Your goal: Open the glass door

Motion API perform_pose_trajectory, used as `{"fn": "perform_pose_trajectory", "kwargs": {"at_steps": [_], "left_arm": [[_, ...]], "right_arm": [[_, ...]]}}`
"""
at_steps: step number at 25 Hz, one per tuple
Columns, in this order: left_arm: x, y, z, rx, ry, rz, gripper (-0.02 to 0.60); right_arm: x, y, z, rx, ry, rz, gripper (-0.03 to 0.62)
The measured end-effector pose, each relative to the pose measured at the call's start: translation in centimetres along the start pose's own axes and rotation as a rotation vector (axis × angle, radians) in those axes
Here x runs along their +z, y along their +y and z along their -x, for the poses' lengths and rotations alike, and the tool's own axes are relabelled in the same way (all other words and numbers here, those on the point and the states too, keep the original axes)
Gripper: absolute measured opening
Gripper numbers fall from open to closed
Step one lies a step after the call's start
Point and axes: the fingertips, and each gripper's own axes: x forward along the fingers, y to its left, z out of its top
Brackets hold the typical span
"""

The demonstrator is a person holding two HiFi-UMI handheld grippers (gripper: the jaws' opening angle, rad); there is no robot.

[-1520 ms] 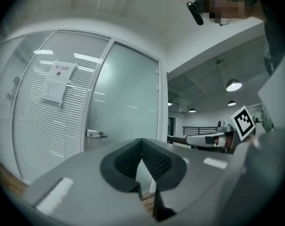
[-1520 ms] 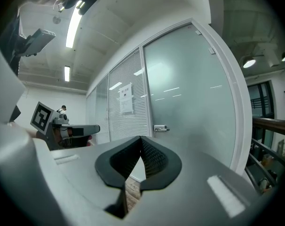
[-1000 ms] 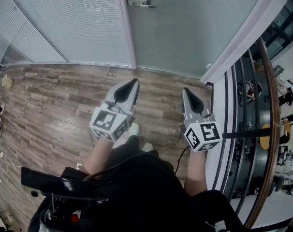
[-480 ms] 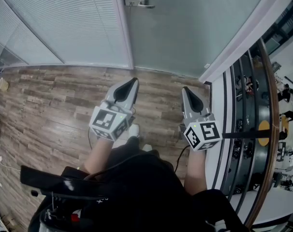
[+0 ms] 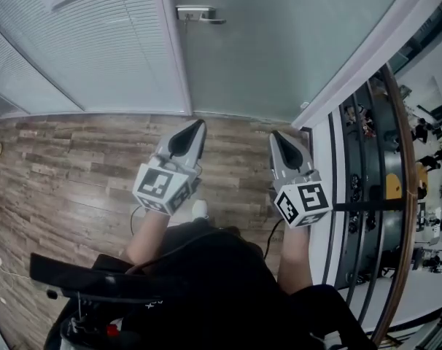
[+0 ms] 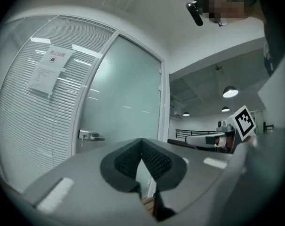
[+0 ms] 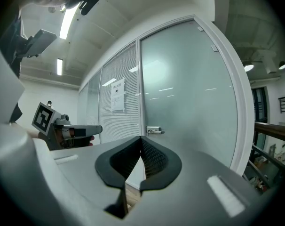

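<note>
I'm holding left tongs (image 5: 198, 126) and right tongs (image 5: 277, 138) clenched, empty, well short of the handle (image 5: 195, 13); I'm aiming to press it down squarely.

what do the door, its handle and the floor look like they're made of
Door: likely frosted glass; pale green-grey and matte, with soft, blurred light reflections.
Handle: metal, brushed or satin silver, going by its dull sheen.
Floor: wood-look planks, grey-brown with visible grain; whether real wood or laminate cannot be told.
</note>
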Motion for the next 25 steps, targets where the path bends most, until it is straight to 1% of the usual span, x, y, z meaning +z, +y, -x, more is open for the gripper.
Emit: {"fn": "perform_pose_trajectory", "kwargs": {"at_steps": [7,13,20,25], "left_arm": [[0.2,3.4,-2.3,-0.047,-0.010,0.014,-0.002],[0.5,6.7,-3.2,-0.066,-0.010,0.025,-0.002],[0.2,9.5,-3.2,-0.062,-0.003,0.048,-0.002],[0.0,10.3,-3.2,-0.051,0.001,0.054,-0.002]], "right_arm": [[0.4,0.0,-3.8,-0.034,0.013,0.018,0.003],[1.0,0.7,-6.7,-0.052,0.021,0.028,0.003],[0.7,1.2,-8.7,-0.062,0.049,0.035,0.003],[0.5,1.4,-9.6,-0.052,0.056,0.031,0.003]]}}
